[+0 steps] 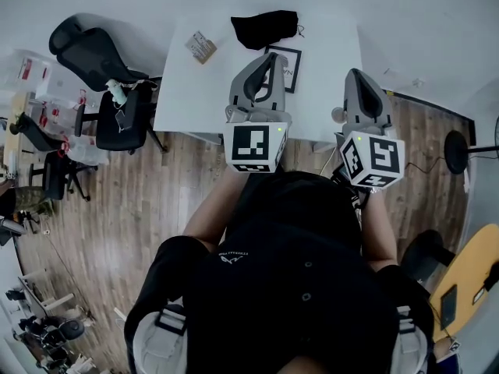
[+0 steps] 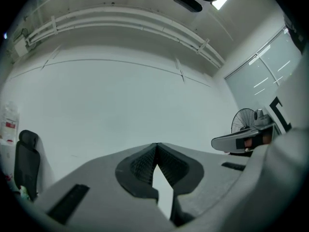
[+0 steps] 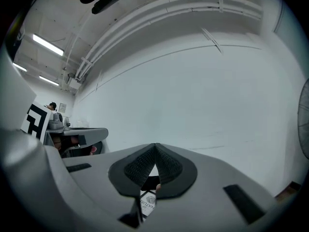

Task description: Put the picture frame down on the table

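Observation:
The black picture frame (image 1: pixel 294 68) lies flat on the white table (image 1: pixel 187 92), partly hidden behind my left gripper (image 1: pixel 272 56). That gripper is raised in front of the table, its jaws shut with nothing between them; its own view shows the left gripper (image 2: pixel 155 145) aimed at the bare wall. My right gripper (image 1: pixel 353 73) hangs beside it over the table's right edge, also shut and empty. In the right gripper view, a strip of the frame's printed picture (image 3: pixel 147 203) shows through the gap below the right gripper's (image 3: pixel 154 145) closed tips. Neither gripper touches the frame.
A black pouch (image 1: pixel 265 28) and a small brown card (image 1: pixel 201 47) lie at the table's far side. Black office chairs (image 1: pixel 97 57) stand to the left on the wooden floor. A standing fan (image 1: pixel 456 150) and a yellow table (image 1: pixel 472 279) are at the right.

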